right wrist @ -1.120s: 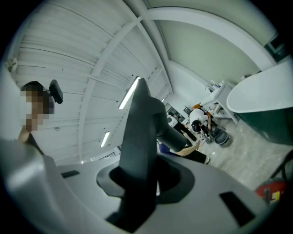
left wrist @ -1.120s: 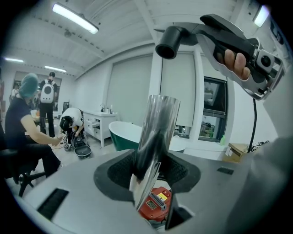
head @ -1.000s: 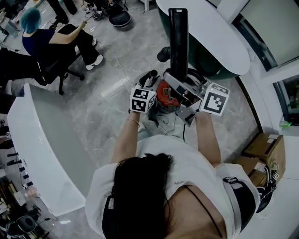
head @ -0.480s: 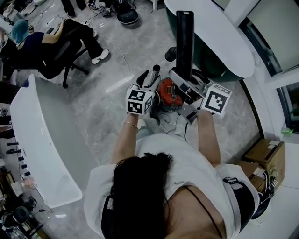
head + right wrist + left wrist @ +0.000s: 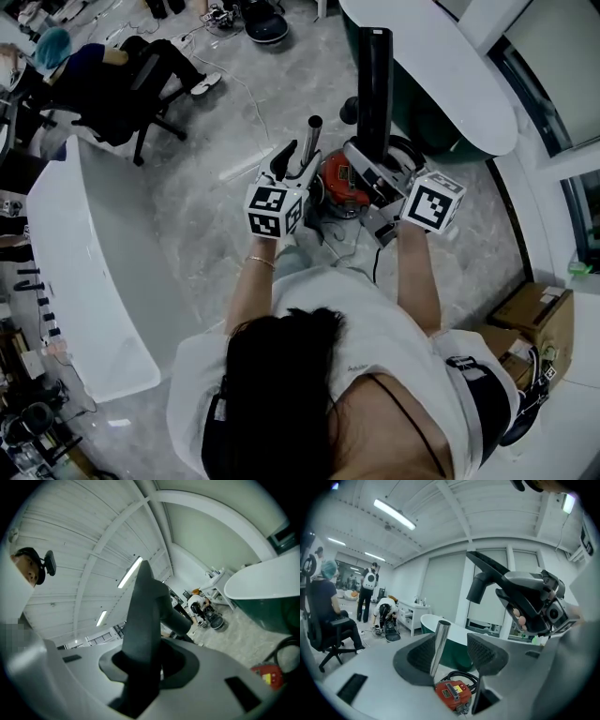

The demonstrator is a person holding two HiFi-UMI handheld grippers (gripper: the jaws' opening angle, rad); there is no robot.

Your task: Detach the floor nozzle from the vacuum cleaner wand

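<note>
My left gripper (image 5: 453, 652) is standing with its jaws wide apart around the upright shiny steel vacuum wand tube (image 5: 439, 644), not pinching it. My right gripper (image 5: 144, 667) is clamping the neck of the long black plastic floor nozzle (image 5: 373, 84), which is sitting clear of the tube's open top. I am judging the detaching itself as done, so the next move is calling for setting the nozzle down gently and drawing the left gripper away without knocking the tube.

Red unit (image 5: 339, 185), seemingly on grey floor (image 5: 197, 220)
</note>
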